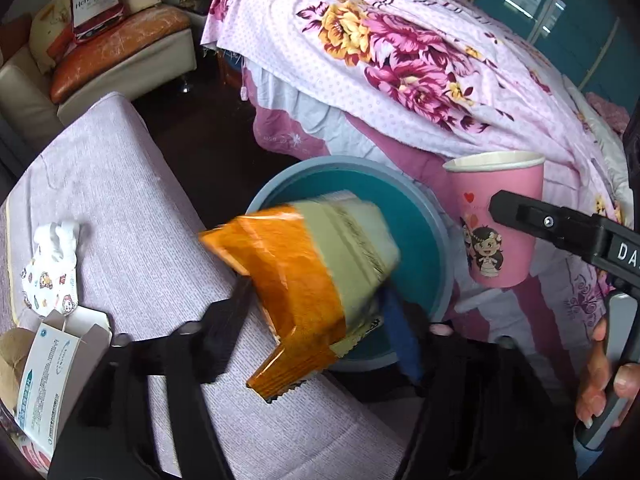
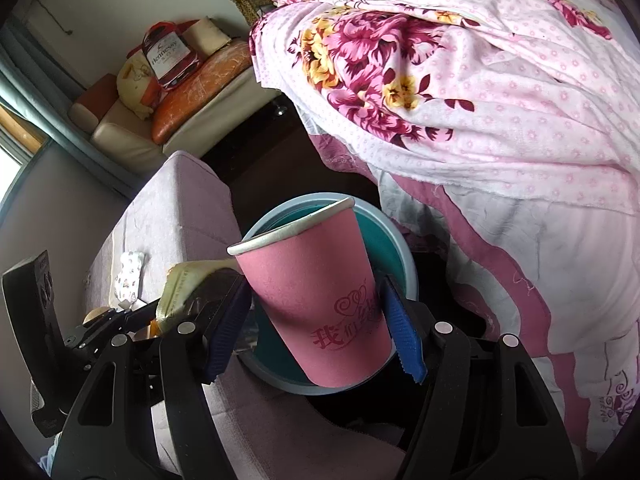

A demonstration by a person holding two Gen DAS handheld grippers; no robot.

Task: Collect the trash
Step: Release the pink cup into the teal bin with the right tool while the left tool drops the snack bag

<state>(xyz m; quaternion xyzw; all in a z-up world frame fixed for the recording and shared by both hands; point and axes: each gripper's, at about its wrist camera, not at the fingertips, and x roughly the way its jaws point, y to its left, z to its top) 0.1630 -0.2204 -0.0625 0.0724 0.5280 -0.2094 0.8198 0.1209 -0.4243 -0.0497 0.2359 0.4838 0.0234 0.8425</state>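
Both loads hang over the bin point(image 2: 404, 252), none dropped: left gripper point(image 1: 320, 300) clamps the wrapper point(image 1: 304, 276), right gripper point(image 2: 316, 332) the cup point(image 2: 316, 300); sock point(image 1: 52, 264) and box point(image 1: 52, 364) remain on the desk point(image 1: 132, 184).

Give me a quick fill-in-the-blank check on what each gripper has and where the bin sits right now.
1. The right gripper is shut on a pink paper ____.
2. The left gripper holds an orange and beige ____ above the bin.
3. Inside, the bin is coloured ____.
4. A small patterned sock lies on the ____ bench cover.

Missing words: cup; wrapper; teal; lilac
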